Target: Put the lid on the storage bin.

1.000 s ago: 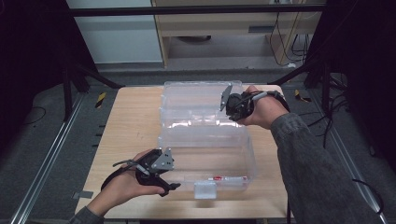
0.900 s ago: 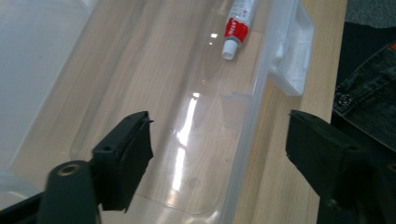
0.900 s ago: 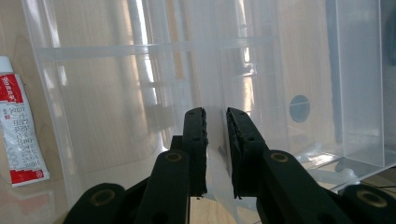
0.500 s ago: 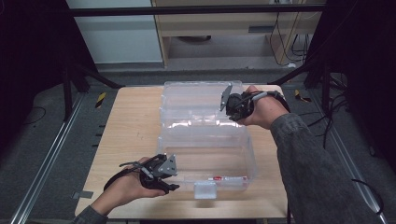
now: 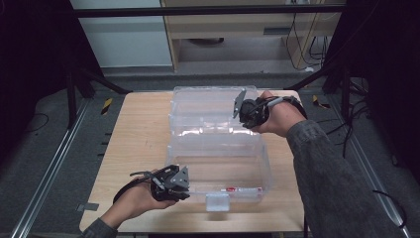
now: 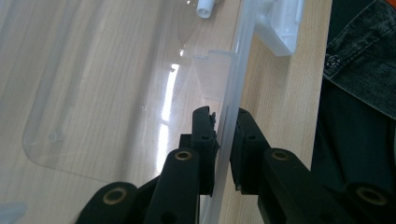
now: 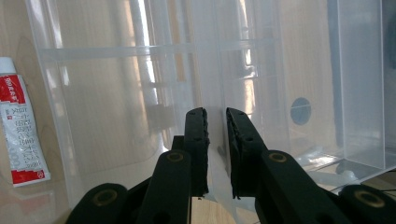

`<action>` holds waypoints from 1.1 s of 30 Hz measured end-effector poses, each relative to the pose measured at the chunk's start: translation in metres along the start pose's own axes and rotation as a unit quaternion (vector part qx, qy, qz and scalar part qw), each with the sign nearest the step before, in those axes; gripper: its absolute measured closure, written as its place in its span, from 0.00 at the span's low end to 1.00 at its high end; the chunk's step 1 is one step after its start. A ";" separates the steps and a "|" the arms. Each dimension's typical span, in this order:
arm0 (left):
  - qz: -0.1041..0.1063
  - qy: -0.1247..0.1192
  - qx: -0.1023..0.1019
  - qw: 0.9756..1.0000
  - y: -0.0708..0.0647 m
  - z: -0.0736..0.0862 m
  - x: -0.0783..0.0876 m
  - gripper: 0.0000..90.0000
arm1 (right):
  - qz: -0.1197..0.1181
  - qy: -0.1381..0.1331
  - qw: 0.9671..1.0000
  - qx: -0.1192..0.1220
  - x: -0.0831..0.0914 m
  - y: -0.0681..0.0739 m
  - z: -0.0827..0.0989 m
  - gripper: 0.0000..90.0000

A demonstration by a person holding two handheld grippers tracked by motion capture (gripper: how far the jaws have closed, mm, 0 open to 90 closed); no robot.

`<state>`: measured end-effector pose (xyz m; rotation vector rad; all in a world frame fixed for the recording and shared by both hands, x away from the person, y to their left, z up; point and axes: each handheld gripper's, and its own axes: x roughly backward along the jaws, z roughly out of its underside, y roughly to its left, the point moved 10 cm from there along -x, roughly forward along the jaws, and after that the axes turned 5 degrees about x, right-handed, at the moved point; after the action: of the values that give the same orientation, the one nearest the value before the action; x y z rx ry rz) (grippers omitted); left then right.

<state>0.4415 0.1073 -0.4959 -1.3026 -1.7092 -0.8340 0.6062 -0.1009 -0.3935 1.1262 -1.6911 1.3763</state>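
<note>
Clear plastic box (image 5: pixel 218 148), red-and-white tube (image 7: pixel 21 126), pale wooden table (image 5: pixel 138 134).

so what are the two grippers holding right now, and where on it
Both grip the clear plastic box: the left gripper, whose jaws have just been closing, clamps its near wall, and the right gripper pinches the open lid's edge.

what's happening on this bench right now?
A person is working a clear plastic box that lies open on the wooden table, one tool in each hand. The left tool has just been closing and now pinches the box's near wall. The right tool is clamped on the lid at the far side. A red-and-white tube lies inside.
</note>
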 end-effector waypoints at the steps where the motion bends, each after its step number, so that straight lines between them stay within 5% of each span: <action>1: 0.000 -0.005 0.003 1.000 0.000 0.000 0.000 0.90 | 0.000 0.000 1.000 -0.001 0.000 0.000 0.000 0.88; 15: -0.006 -0.019 0.010 1.000 0.007 -0.003 -0.002 0.90 | -0.009 0.003 1.000 -0.007 -0.003 -0.008 -0.002 0.90; 33: -0.027 -0.017 0.013 0.999 0.008 -0.003 -0.003 0.89 | -0.026 -0.013 1.000 -0.011 0.015 0.011 -0.012 0.97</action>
<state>0.4503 0.1058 -0.4973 -1.2643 -1.7836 -0.8230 0.5901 -0.0915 -0.3818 1.1717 -1.6797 1.3138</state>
